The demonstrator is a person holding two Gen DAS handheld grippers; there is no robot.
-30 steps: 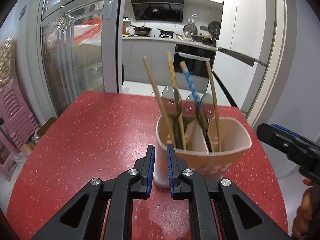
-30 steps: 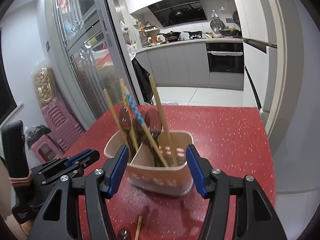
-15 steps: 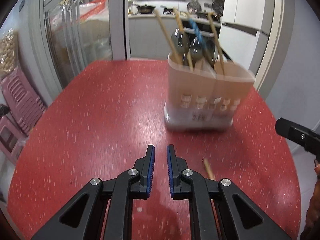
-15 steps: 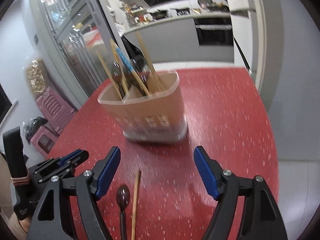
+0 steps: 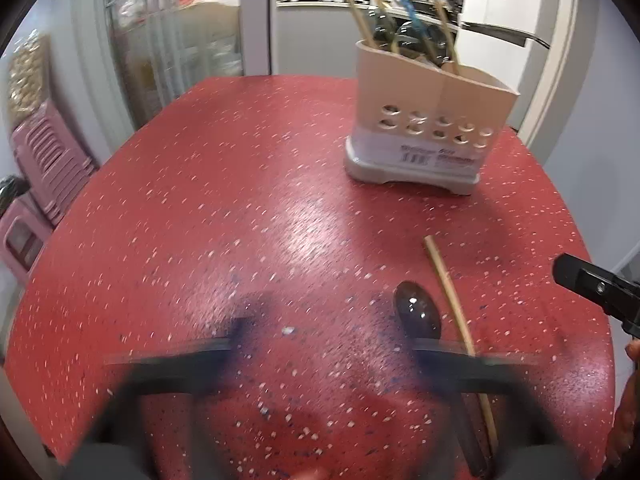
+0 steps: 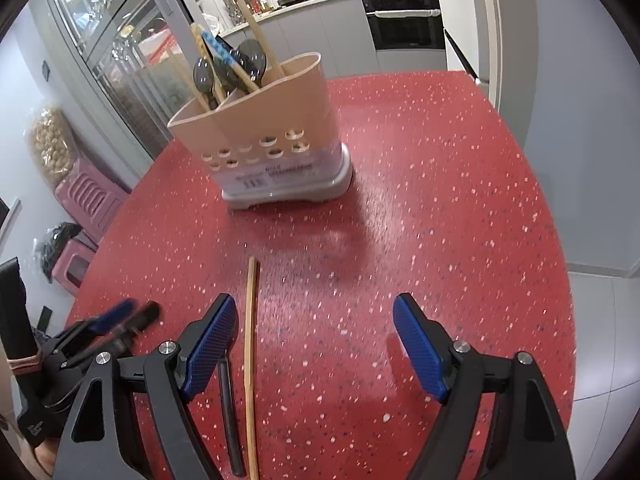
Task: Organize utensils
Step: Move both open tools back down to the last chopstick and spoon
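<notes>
A beige utensil holder (image 5: 430,120) (image 6: 264,132) stands on the red table, holding several spoons and chopsticks. A dark spoon (image 5: 418,316) and a wooden chopstick (image 5: 452,300) (image 6: 251,344) lie loose on the table nearer to me; the spoon's dark handle (image 6: 230,412) lies beside the chopstick. My left gripper (image 5: 324,354) is blurred by motion, its fingers spread wide apart and empty, the right finger over the spoon's neck. My right gripper (image 6: 312,344) is open and empty above the table, its left finger (image 6: 208,340) close beside the chopstick.
The red speckled table (image 5: 200,200) ends near a grey wall on the right (image 6: 580,120). Pink stools (image 5: 36,176) and glass cabinet doors (image 5: 172,24) stand to the left. A kitchen counter with an oven (image 6: 404,20) lies beyond.
Both grippers have pulled back from the holder and tilted down toward the loose spoon and chopstick. My left gripper has gone from nearly shut to wide open.
</notes>
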